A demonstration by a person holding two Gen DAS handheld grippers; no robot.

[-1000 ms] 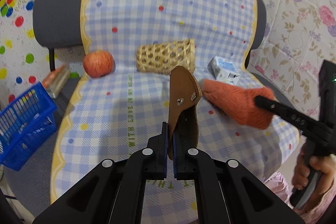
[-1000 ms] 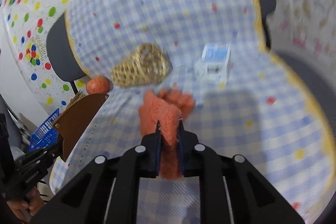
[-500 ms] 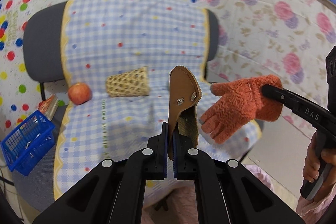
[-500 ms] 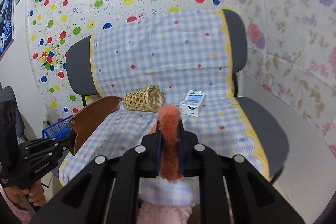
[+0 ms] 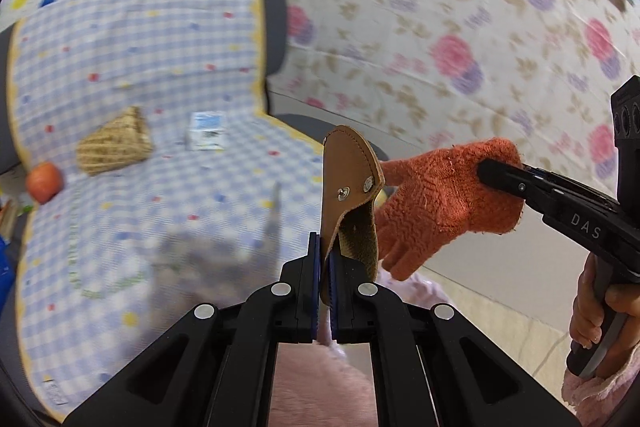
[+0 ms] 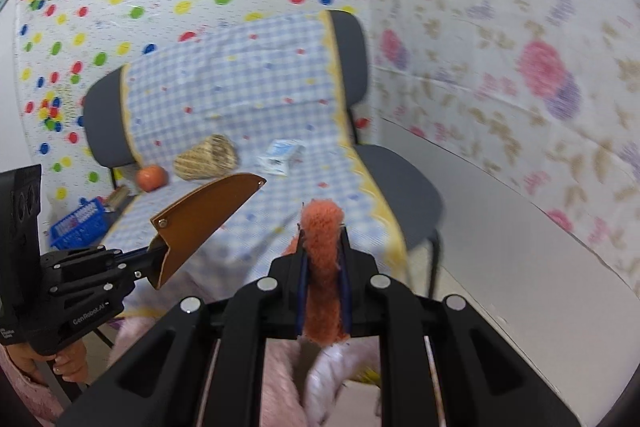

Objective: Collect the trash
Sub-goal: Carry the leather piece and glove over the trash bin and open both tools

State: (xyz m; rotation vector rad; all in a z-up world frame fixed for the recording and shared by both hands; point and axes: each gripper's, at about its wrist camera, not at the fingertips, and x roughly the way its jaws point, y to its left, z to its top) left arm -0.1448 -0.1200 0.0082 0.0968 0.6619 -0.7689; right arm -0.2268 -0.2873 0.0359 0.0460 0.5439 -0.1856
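Pinching a brown leather sheath (image 5: 349,187), the left gripper (image 5: 324,263) holds it upright above the checkered chair (image 5: 140,211). The right gripper (image 6: 323,267) clamps an orange knit glove (image 6: 323,243) by its cuff.

My left gripper (image 5: 324,263) and right gripper (image 6: 323,269) are matte black, with blue pads lining the fingers (image 5: 313,267) and round silver screw heads across the linkages. White lettering reads "DAS" on the right one's side and "GenRobot.AI" on the left one's. My bare fingers wrap each black handle, above fluffy pale pink sleeves (image 5: 600,393).
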